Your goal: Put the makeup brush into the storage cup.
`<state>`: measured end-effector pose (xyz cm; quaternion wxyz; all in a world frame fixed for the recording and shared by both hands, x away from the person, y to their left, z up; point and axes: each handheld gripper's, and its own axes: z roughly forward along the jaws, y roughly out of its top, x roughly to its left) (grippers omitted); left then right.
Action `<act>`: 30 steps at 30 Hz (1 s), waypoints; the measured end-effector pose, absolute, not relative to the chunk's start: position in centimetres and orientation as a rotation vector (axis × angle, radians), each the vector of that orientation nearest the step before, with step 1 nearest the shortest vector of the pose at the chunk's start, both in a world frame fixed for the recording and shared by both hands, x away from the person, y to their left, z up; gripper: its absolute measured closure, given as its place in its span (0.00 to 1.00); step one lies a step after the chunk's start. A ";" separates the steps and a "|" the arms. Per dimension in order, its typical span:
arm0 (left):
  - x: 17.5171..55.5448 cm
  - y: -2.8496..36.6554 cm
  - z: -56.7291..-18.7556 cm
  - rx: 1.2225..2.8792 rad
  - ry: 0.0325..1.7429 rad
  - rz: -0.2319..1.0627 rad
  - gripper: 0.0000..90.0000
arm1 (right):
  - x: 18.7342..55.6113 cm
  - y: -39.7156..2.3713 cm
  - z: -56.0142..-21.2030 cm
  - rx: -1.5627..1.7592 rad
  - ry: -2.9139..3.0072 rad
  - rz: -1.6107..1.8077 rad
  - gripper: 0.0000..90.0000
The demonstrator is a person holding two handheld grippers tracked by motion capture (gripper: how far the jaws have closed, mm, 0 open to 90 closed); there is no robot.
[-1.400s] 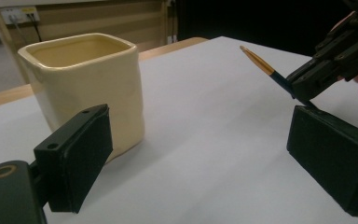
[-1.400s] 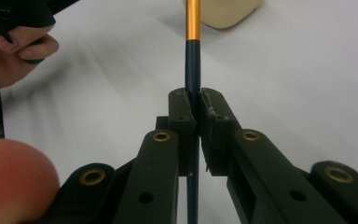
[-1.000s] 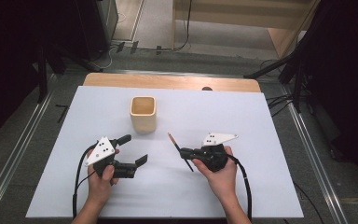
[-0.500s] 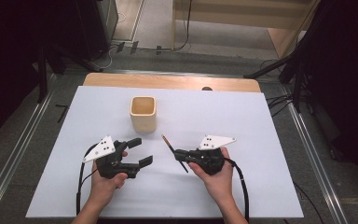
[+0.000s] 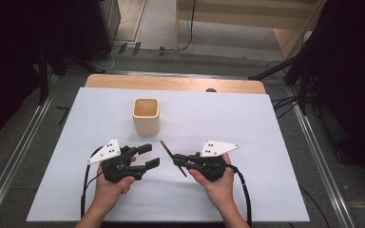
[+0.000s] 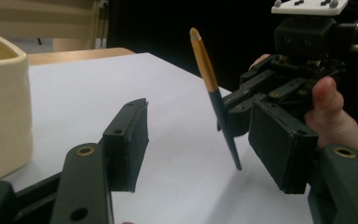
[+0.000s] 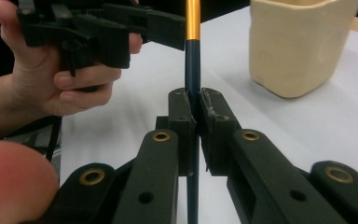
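A dark blue pen with a gold end [image 5: 167, 149] is pinched in my right gripper [image 5: 176, 160], which is shut on its lower barrel [image 7: 193, 79]. The pen stands tilted, gold end up, above the white table. My left gripper [image 5: 148, 156] is open and points at the right gripper. In the left gripper view the pen [image 6: 216, 100] stands in the gap between the spread jaws, touching neither. A cream square cup [image 5: 146, 115] stands upright behind both grippers, apart from them.
The cup [image 7: 298, 46] is close on the far side of the pen; its wall [image 6: 2, 107] is beside my left jaw. A white sheet [image 5: 256, 128] covers the table, with a wooden edge [image 5: 171, 83] at the back. Cables trail from both grippers toward the front edge.
Both grippers have drawn together near the table's front middle. The right one carried the pen leftward, and the open left gripper now has its jaws either side of the pen.
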<state>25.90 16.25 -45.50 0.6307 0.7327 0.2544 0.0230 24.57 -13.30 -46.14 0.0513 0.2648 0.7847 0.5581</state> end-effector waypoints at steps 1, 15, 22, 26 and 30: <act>26.0 16.3 -45.5 1.665 0.579 0.025 0.47 | 24.5 -12.9 -46.3 0.788 2.393 1.700 0.94; 26.2 16.1 -45.8 1.632 0.569 -0.068 0.65 | 23.7 -11.1 -46.6 0.706 2.394 1.705 0.94; 26.2 16.0 -45.9 1.627 0.560 -0.096 0.79 | 23.5 -10.5 -46.8 0.694 2.399 1.692 0.94; 26.3 16.1 -45.9 1.615 0.555 -0.125 0.94 | 23.5 -10.2 -47.0 0.679 2.412 1.680 1.00; 26.4 16.3 -45.8 1.612 0.551 -0.122 0.95 | 23.7 -10.1 -47.2 0.704 2.429 1.696 0.86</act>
